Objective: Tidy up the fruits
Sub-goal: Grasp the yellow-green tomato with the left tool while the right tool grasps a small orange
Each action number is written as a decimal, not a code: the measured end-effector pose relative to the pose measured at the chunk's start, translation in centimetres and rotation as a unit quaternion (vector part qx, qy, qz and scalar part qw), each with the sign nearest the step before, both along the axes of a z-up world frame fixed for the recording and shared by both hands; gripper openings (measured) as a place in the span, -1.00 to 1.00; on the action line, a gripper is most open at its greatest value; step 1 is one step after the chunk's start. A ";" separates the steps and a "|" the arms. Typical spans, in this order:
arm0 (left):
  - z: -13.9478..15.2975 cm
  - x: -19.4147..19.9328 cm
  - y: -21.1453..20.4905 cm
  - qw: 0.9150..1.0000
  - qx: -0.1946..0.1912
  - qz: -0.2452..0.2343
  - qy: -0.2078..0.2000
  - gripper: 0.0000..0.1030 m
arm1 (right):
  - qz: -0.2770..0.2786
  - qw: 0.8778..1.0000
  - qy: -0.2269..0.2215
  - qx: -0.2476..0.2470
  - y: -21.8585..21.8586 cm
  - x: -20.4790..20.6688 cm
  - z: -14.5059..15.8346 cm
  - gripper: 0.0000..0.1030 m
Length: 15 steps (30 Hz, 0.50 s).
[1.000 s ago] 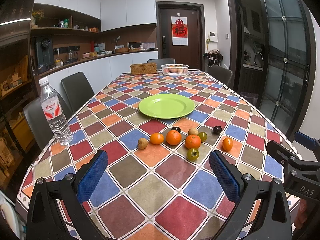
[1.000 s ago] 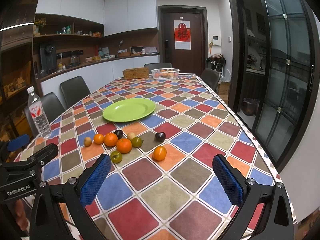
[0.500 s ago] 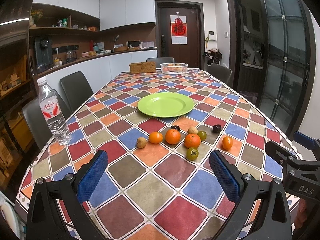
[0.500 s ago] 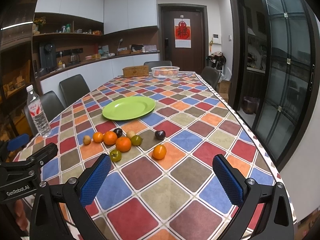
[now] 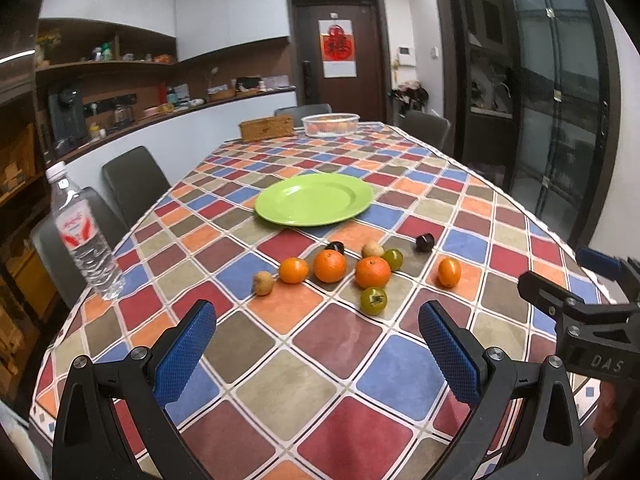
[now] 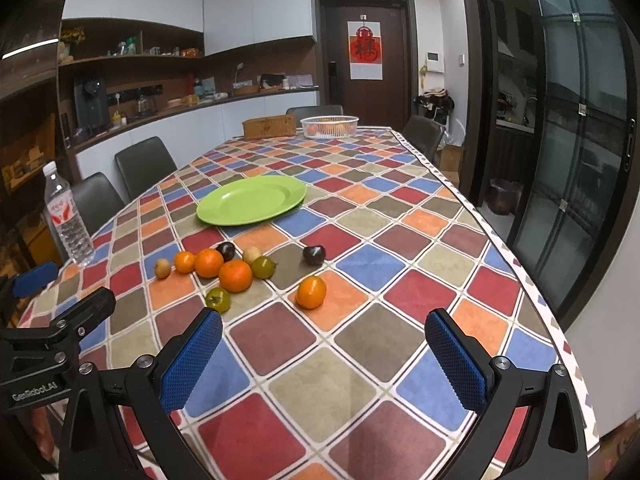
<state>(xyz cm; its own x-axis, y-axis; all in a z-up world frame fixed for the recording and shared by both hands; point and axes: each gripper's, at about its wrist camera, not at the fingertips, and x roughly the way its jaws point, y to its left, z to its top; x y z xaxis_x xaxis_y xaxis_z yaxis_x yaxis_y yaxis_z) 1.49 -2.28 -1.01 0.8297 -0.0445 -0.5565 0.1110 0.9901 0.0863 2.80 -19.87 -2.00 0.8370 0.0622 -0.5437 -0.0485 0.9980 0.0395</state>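
Observation:
Several small fruits lie in a loose cluster on the checked tablecloth: oranges point(image 5: 372, 271) point(image 6: 235, 275), a lone orange point(image 5: 449, 272) point(image 6: 311, 292), green tomatoes point(image 5: 373, 300) point(image 6: 218, 299), dark plums point(image 5: 424, 242) point(image 6: 313, 255) and a brown longan point(image 5: 263, 283) point(image 6: 162, 268). An empty green plate point(image 5: 314, 199) point(image 6: 251, 199) sits beyond them. My left gripper point(image 5: 318, 354) is open and empty, short of the cluster. My right gripper point(image 6: 324, 360) is open and empty, in front of the lone orange. Each gripper shows at the edge of the other's view.
A water bottle point(image 5: 83, 236) point(image 6: 67, 219) stands at the table's left edge. A white basket of fruit point(image 5: 330, 125) point(image 6: 329, 126) and a wicker box point(image 5: 266, 128) sit at the far end. Grey chairs point(image 5: 134, 184) line the left side.
Both grippers have edged slightly forward toward the fruit cluster; the fruits and plate have not moved. Both stay open.

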 end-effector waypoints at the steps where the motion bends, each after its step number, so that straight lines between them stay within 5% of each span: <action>1: -0.2 0.3 -0.1 1.000 0.004 -0.001 0.001 1.00 | 0.000 1.000 0.002 -0.001 -0.1 0.3 -0.1 0.99; 15: -2.5 5.3 -2.5 0.998 0.016 -0.047 0.046 0.49 | 0.034 0.999 0.021 -0.023 -0.9 5.2 -1.4 0.90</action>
